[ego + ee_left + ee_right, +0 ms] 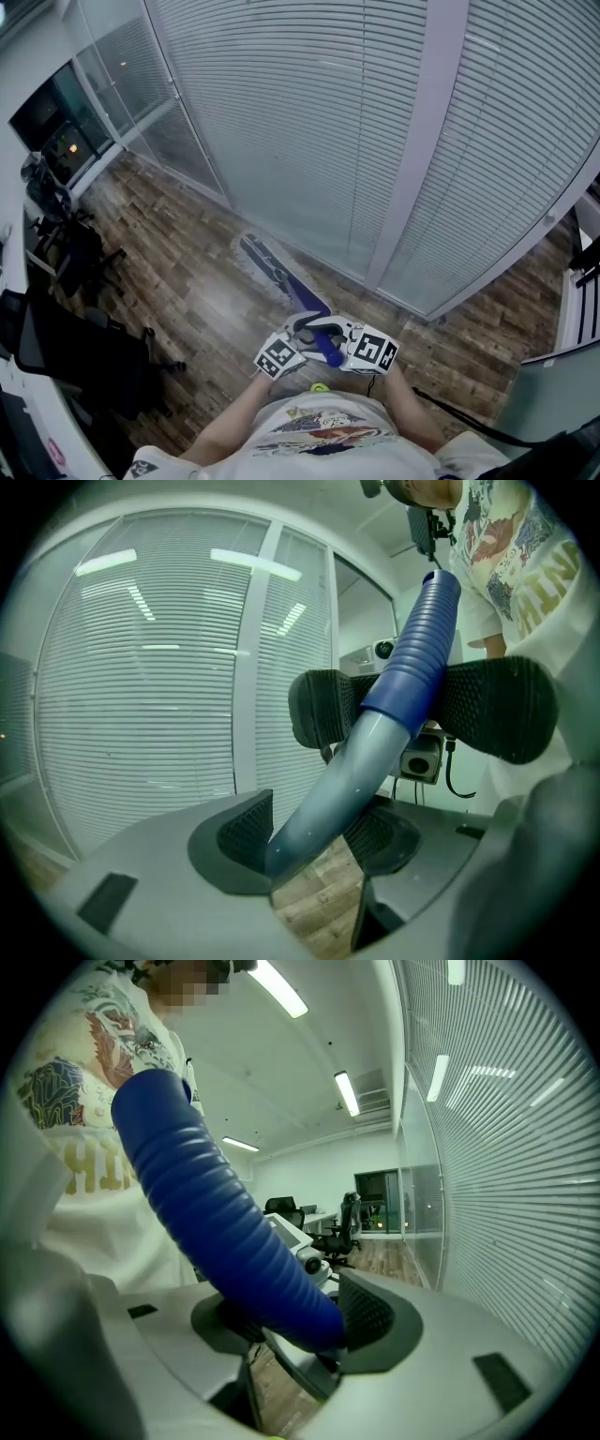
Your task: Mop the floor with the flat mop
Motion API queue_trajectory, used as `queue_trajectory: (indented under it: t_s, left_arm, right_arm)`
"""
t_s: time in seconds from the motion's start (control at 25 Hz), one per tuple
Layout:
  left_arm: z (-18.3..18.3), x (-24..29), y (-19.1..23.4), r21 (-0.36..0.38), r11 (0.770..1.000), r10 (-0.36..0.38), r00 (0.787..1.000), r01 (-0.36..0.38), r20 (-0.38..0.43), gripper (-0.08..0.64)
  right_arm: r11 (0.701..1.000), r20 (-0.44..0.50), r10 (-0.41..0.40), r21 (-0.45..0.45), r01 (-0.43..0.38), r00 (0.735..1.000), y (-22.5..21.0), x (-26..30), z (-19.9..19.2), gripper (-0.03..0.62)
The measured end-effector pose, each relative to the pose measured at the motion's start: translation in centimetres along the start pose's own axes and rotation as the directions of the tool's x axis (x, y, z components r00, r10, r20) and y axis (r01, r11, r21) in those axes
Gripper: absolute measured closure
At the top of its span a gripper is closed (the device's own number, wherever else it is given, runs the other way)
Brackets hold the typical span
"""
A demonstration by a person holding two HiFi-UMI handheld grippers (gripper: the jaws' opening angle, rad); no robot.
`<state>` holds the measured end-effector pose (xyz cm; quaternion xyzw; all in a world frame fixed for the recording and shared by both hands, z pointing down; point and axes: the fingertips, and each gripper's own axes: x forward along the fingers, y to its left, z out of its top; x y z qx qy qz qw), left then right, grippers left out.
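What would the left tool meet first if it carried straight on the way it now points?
Probably the right tool, which faces it close ahead, shut on the blue grip of the mop handle. The left tool itself clamps that handle lower down; depth is uncertain.

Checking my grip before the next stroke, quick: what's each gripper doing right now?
Left gripper: closed on the mop handle, on its bare grey part.
Right gripper: closed on the same mop handle, on its blue ribbed grip.
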<state>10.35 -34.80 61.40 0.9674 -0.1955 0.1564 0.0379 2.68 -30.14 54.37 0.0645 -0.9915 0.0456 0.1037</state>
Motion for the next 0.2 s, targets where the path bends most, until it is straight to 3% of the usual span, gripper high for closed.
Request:
queue_trajectory:
  t_s: [0.2]
  left_arm:
    - [0.65,0.81,0.20,0.002,1.000,-0.009,1.000,0.009,-0.004,0.364]
  right_arm:
    - [1.000,0.027,-0.010,0.012,0.010,1.000,-0.79,-0.87,0.38,0.393]
